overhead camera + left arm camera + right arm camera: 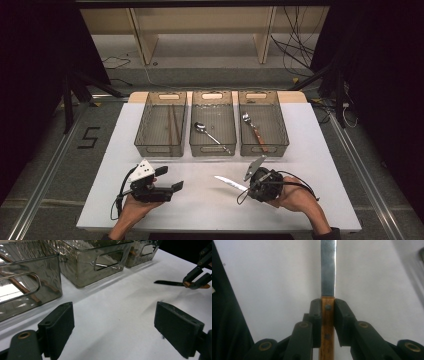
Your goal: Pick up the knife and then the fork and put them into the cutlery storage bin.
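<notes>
In the lower right of the high view, the right gripper (248,186) is clamped on a wooden-handled knife (230,183), whose blade points left and slightly up across the white table (310,165). The right gripper view shows the two black jaws pressed against either side of the knife's riveted wooden handle (327,322), with the steel blade (328,267) running straight up to the top edge of the frame. In the lower left of the high view, the left gripper (171,180) rests with its jaws spread wide and nothing between them. Three clear bins sit in a row above centre: the left bin (161,124) holds chopsticks (173,123), the middle bin (213,123) a spoon (209,133), and the right bin (262,123) a wooden-handled spoon (254,131).
</notes>
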`<state>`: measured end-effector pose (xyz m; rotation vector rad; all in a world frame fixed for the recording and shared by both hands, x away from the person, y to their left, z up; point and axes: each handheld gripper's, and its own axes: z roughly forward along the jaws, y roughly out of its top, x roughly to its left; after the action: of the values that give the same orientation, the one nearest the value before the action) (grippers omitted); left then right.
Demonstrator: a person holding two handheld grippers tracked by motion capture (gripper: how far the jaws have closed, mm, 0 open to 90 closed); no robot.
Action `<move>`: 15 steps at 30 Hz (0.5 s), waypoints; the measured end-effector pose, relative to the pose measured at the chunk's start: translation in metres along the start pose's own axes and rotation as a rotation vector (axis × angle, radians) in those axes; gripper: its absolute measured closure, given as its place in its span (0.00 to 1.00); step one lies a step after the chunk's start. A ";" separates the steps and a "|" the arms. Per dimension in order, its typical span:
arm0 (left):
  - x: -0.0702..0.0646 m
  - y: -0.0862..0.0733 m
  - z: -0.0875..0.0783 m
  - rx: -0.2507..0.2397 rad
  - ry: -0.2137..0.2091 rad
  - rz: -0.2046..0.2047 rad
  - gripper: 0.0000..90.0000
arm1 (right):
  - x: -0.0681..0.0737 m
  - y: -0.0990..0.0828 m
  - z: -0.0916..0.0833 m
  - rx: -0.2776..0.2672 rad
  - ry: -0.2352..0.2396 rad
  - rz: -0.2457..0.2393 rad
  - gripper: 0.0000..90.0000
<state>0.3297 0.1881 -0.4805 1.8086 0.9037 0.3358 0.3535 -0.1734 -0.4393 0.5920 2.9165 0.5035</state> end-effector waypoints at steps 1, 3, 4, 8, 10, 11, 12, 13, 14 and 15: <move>0.000 0.000 0.000 0.001 -0.001 0.002 0.18 | -0.002 -0.001 -0.001 -0.009 -0.004 0.005 0.86; 0.000 0.000 0.000 0.001 0.000 0.002 0.18 | -0.005 -0.002 -0.003 -0.024 -0.006 0.030 0.86; 0.000 0.000 0.000 0.001 0.001 0.001 0.18 | -0.007 -0.002 -0.004 -0.038 -0.004 0.040 0.86; 0.000 0.000 0.000 -0.003 0.005 0.001 0.18 | -0.012 -0.003 -0.013 -0.079 -0.002 0.071 0.86; 0.001 0.000 0.000 -0.004 0.006 0.003 0.18 | -0.015 -0.003 -0.017 -0.105 -0.002 0.089 0.86; 0.001 0.000 0.000 -0.004 0.006 0.002 0.18 | -0.016 -0.003 -0.020 -0.118 -0.008 0.094 0.86; 0.001 0.000 0.000 -0.006 0.007 0.001 0.18 | -0.018 -0.003 -0.022 -0.131 -0.010 0.101 0.86; 0.001 0.000 -0.001 -0.006 0.007 0.001 0.18 | -0.020 -0.003 -0.025 -0.143 -0.012 0.105 0.86; 0.001 0.000 -0.001 -0.006 0.007 0.000 0.18 | -0.023 -0.002 -0.027 -0.154 -0.017 0.115 0.86; 0.001 0.000 -0.001 -0.006 0.007 0.000 0.18 | -0.025 -0.002 -0.030 -0.162 -0.025 0.126 0.86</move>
<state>0.3303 0.1895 -0.4807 1.8027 0.9067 0.3449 0.3700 -0.1939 -0.4109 0.7552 2.7925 0.7340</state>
